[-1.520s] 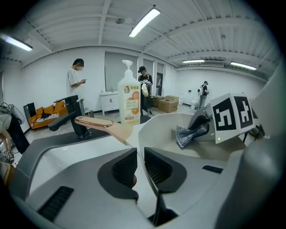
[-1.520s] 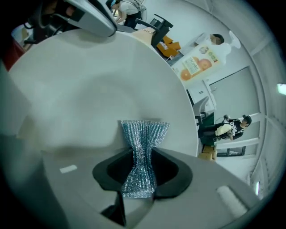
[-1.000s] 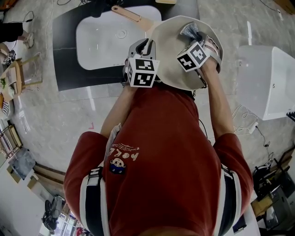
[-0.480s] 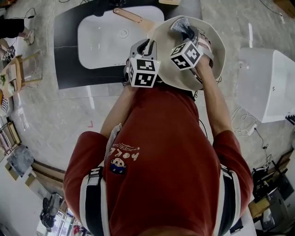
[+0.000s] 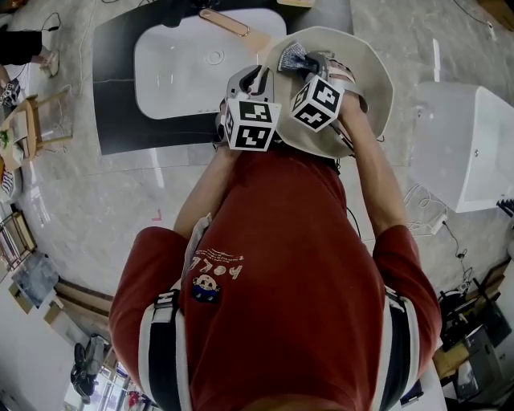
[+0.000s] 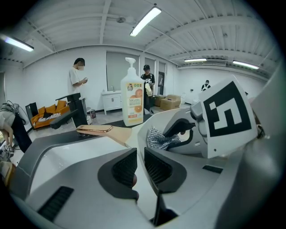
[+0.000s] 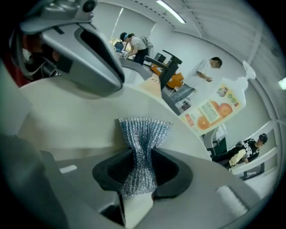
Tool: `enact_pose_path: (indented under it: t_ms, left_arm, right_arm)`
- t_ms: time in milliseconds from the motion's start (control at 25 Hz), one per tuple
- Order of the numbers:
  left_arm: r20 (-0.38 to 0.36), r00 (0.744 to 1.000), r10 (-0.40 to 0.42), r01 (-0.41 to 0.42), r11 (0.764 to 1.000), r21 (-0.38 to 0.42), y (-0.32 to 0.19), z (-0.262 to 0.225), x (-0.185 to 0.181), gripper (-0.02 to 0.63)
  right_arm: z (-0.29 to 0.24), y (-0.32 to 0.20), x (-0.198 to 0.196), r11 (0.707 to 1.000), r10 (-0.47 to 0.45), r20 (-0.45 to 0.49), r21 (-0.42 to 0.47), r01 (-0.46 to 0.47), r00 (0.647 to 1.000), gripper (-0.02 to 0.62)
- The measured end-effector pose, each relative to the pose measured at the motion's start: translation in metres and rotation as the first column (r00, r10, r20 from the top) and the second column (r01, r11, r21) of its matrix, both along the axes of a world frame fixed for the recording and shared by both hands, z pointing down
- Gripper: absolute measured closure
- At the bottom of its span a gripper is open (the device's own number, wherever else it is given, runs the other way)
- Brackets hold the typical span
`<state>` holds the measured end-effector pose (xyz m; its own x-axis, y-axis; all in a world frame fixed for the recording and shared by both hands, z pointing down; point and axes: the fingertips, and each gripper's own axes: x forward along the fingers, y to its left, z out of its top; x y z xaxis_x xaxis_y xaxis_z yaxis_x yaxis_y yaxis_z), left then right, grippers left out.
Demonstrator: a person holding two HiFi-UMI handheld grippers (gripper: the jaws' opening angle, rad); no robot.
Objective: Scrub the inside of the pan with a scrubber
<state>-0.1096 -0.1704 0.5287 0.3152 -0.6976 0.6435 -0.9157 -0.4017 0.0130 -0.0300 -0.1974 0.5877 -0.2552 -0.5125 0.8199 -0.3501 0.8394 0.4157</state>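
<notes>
A cream pan (image 5: 365, 88) is held tilted in front of the person, its copper-tipped handle (image 5: 223, 24) reaching over the white sink (image 5: 181, 68). My left gripper (image 5: 255, 80) is shut on the pan's near left rim; in the left gripper view the rim (image 6: 134, 138) runs between the jaws of the left gripper (image 6: 140, 163). My right gripper (image 5: 309, 60) is inside the pan, shut on a silver mesh scrubber (image 5: 293, 58). In the right gripper view the scrubber (image 7: 143, 134) fans out from the right gripper (image 7: 142, 167) against the pan's inner wall (image 7: 76, 116).
The sink sits in a black counter (image 5: 112, 104). An orange-labelled soap bottle (image 6: 132, 96) stands behind the sink. A white box (image 5: 462, 144) is at the right. Several people stand far off in the room.
My right gripper has swept the scrubber leftward across the pan's inside, from the far right side to near the left rim. The left gripper and pan have stayed almost still.
</notes>
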Motion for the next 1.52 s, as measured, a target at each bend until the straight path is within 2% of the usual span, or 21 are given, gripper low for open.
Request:
enact_pose_path:
  t_ms: [160, 520, 800, 1040, 1160, 1280, 1360, 1520]
  left_arm:
    - [0.001, 1.0, -0.005, 0.005, 1.0, 0.005, -0.003, -0.002, 0.001, 0.555]
    - [0.016, 1.0, 0.018, -0.018, 1.0, 0.025, -0.01, -0.01, 0.009, 0.571]
    - [0.006, 1.0, 0.015, -0.015, 1.0, 0.02, -0.01, -0.01, 0.008, 0.571]
    - [0.005, 1.0, 0.021, -0.021, 1.0, 0.02, -0.01, -0.01, 0.009, 0.571]
    - [0.008, 1.0, 0.022, -0.022, 1.0, 0.02, -0.01, -0.01, 0.008, 0.571]
    - [0.008, 1.0, 0.027, -0.027, 0.999, 0.019, -0.01, -0.01, 0.009, 0.571]
    - [0.01, 0.999, 0.031, -0.031, 0.999, 0.02, -0.011, -0.01, 0.009, 0.571]
    - [0.012, 0.999, 0.034, -0.034, 0.999, 0.022, -0.01, -0.01, 0.008, 0.571]
  right_arm:
    - [0.007, 0.019, 0.001, 0.994, -0.092, -0.066, -0.065, 0.088, 0.994, 0.459]
    - [0.009, 0.045, 0.005, 0.981, -0.176, -0.122, -0.106, 0.163, 0.977, 0.46]
    - [0.006, 0.092, 0.001, 0.944, -0.283, -0.143, -0.214, 0.249, 0.948, 0.46]
    - [0.004, 0.142, 0.009, 0.907, -0.329, -0.145, -0.323, 0.27, 0.933, 0.459]
    - [0.005, 0.153, 0.018, 0.901, -0.309, -0.137, -0.36, 0.244, 0.941, 0.457]
    - [0.005, 0.152, 0.034, 0.907, -0.249, -0.132, -0.379, 0.183, 0.959, 0.457]
    - [0.006, 0.145, 0.046, 0.918, -0.2, -0.147, -0.375, 0.133, 0.969, 0.457]
    - [0.009, 0.11, 0.078, 0.954, -0.064, -0.217, -0.3, -0.005, 0.974, 0.459]
